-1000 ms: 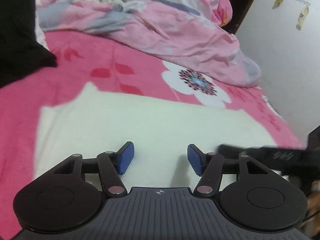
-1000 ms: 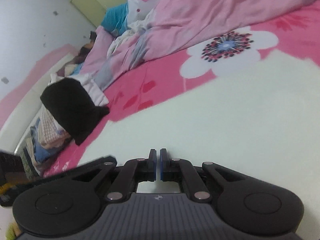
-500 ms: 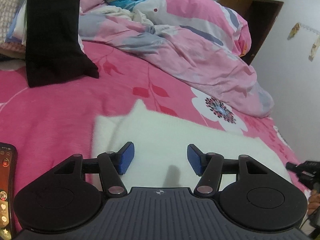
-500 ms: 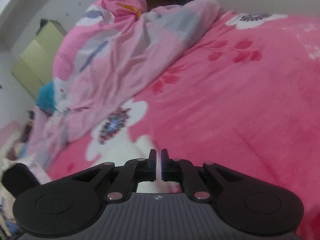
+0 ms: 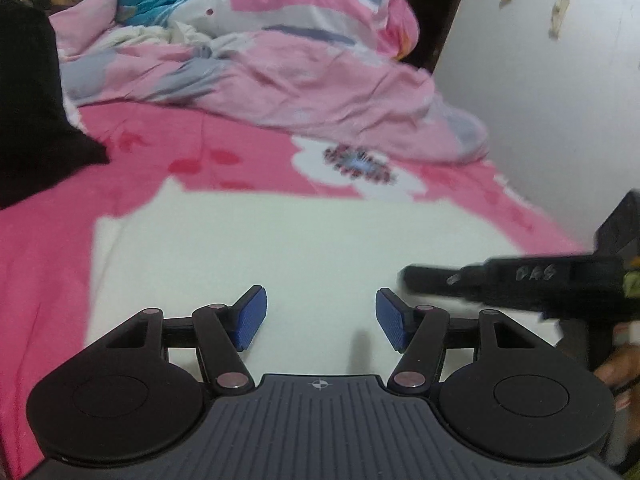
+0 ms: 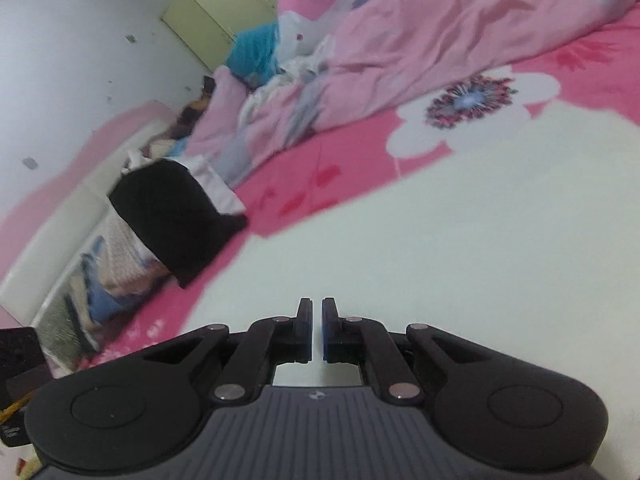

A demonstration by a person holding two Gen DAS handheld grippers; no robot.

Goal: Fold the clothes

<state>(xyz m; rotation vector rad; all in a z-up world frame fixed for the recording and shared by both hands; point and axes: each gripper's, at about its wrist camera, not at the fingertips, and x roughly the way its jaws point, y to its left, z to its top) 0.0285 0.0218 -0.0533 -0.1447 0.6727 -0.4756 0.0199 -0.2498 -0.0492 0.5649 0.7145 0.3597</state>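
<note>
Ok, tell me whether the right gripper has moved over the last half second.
Yes. The right gripper swung back left: the black garment is in view again.

Both views are lit softly and evenly from indoor light. Motion blur is seen everywhere; straight lines are bent at the edges, and the white cloth (image 5: 304,248) is overexposed.

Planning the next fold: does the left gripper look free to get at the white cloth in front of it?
Probably yes. The left gripper hangs over the white cloth, jaws apart with nothing between them; the right gripper sits off to the side, not blocking.
</note>
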